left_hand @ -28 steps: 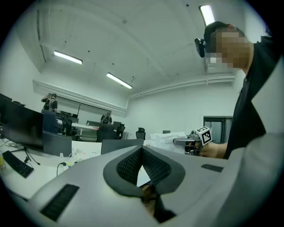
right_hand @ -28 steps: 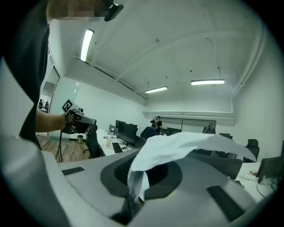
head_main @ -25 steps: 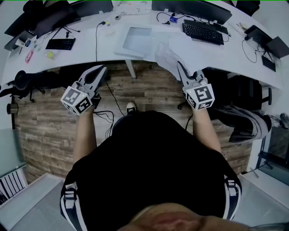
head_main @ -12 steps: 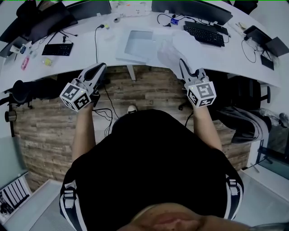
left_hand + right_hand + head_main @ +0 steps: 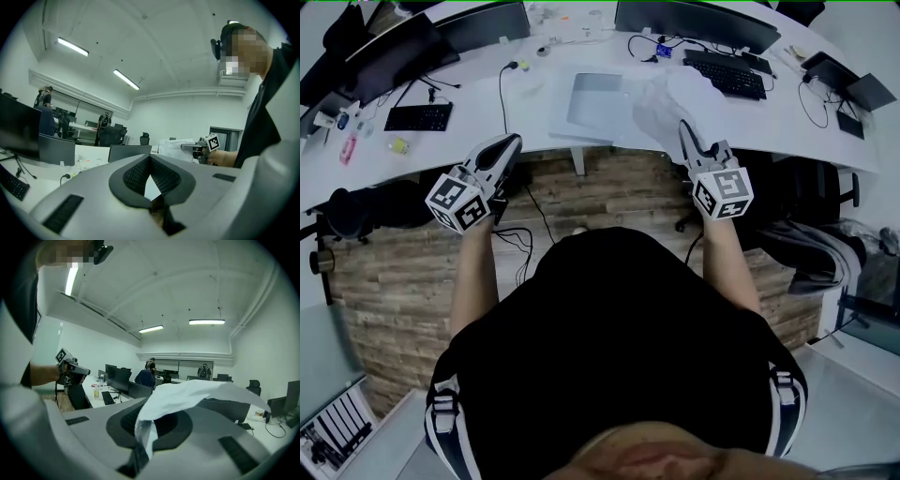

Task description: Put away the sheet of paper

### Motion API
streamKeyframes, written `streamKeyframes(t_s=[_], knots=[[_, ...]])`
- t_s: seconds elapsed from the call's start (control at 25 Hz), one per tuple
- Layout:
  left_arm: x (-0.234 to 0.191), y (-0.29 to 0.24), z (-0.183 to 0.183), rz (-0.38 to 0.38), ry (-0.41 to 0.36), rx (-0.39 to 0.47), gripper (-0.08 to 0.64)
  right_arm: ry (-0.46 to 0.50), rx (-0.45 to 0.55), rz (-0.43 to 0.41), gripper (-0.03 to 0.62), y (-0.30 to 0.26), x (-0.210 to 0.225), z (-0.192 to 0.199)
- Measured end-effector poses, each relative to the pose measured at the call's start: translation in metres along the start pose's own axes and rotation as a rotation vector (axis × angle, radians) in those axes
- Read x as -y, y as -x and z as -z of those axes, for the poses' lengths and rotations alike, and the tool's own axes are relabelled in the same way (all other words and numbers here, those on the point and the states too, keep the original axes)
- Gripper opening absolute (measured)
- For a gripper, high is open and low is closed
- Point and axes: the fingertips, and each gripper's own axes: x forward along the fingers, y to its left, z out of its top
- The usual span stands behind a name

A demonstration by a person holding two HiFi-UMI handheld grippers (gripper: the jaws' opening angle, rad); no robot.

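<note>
The right gripper (image 5: pixel 683 128) has its two jaws pinched tight on a corner of the crumpled white sheet of paper (image 5: pixel 659 105), which billows out past the fingertips and hangs over the near edge of the long curved white desk (image 5: pixel 534 127). The sheet sits just right of a flat pale grey rectangular tray (image 5: pixel 598 97) lying on the desk; whether the paper rests on the desktop I cannot tell. The left gripper (image 5: pixel 510 142) is held level to the left of the tray, well apart from the sheet, its dark ribbed pads meeting at the tips with nothing between them. Farther back on the right lies a black keyboard (image 5: pixel 733 77) in front of a dark monitor (image 5: pixel 689 19).
</note>
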Motion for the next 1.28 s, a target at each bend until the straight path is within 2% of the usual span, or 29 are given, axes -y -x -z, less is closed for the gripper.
streamKeyframes(t_s=[0.44,0.88,1.2,1.28], knots=[[-0.045,0.025,0.004,0.024,0.033,0.002,0.021,0.019,-0.034,0.055,0.014,-0.025,-0.02,-0.005],[-0.059,0.034,0.003,0.037,0.046,0.008,0.021,0.013,-0.068,0.077,0.014,-0.033,-0.022,-0.005],[-0.074,0.043,0.01,-0.013,0.071,0.003,0.021,0.001,-0.07,0.058,0.014,-0.051,-0.011,0.004],[-0.076,0.043,0.012,-0.029,0.055,-0.016,0.021,-0.006,-0.069,0.053,0.014,-0.057,-0.008,0.006]])
